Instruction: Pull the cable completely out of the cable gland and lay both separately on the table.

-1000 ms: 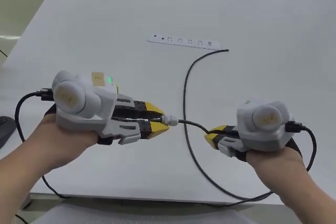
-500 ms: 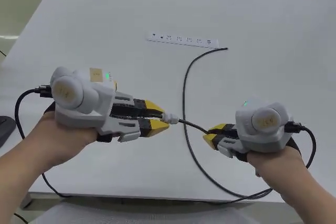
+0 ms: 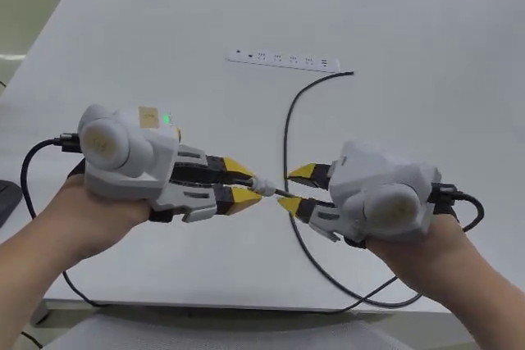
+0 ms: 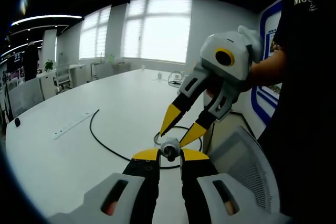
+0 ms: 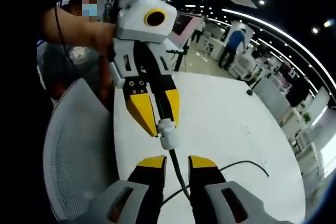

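Note:
A small white cable gland (image 3: 264, 188) is held above the table's near part, with my left gripper (image 3: 250, 188) shut on it. In the left gripper view the gland (image 4: 170, 149) sits between the yellow tips of that gripper (image 4: 170, 155). A thin black cable (image 3: 285, 133) leaves the gland, passes between the jaws of my right gripper (image 3: 296, 189) and loops over the table. The right gripper is open, its jaws spread on either side of the cable just right of the gland. In the right gripper view the cable (image 5: 177, 174) runs between the tips of that gripper (image 5: 177, 162) up to the gland (image 5: 168, 132).
A white power strip (image 3: 283, 61) lies further back on the white table (image 3: 426, 55). The cable's free end (image 3: 351, 74) rests beside it. The table's near edge runs just below both hands, with a mesh chair back (image 5: 73, 145) under it.
My right gripper has let go of the cable, opened and moved left, close up to the gland. The left gripper has stayed where it was, still holding the gland.

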Demonstrator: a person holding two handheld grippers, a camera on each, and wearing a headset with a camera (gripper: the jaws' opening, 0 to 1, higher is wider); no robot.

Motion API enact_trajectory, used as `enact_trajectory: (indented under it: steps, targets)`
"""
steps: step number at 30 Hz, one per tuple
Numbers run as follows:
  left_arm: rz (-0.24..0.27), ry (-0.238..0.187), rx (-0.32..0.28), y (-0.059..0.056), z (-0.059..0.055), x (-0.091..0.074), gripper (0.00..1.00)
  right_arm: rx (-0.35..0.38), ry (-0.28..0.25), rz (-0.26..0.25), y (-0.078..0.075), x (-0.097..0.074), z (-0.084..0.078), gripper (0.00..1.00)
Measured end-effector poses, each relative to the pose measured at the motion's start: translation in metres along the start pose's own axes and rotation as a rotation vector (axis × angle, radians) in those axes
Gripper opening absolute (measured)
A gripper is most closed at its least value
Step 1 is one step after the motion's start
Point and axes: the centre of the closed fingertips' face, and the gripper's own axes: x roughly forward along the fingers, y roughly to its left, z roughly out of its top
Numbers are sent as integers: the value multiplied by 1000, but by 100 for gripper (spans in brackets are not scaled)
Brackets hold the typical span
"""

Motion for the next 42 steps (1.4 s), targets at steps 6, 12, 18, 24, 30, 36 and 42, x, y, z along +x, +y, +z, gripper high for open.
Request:
enact_trajectory:
  steps: [6,12,18,24,30,36,42]
  targets:
    - [-2,-1,1,-2,1,0,15,9,2,32,2,9,-7,8]
    - [-3,-7,-6,-4,2,1,15,42,-9,55,3,8,-8,0]
    - [-6,-11,0,-4,6,3,15,56,3,55,3,6,-13,0]
    - [-6,-31,-4,-4,15,3,15,122,6,39,-5,0,-24,0]
    - [-2,-40,-7,-2,18,2,15,163,49,26,-10,0,-46,0]
    - [6,-49,-21,0,17,0,15,182,90,24,-12,2,-63,0]
    - [19,-37,-16,4,7,-4,15,170,115,4,-20,5,-72,0]
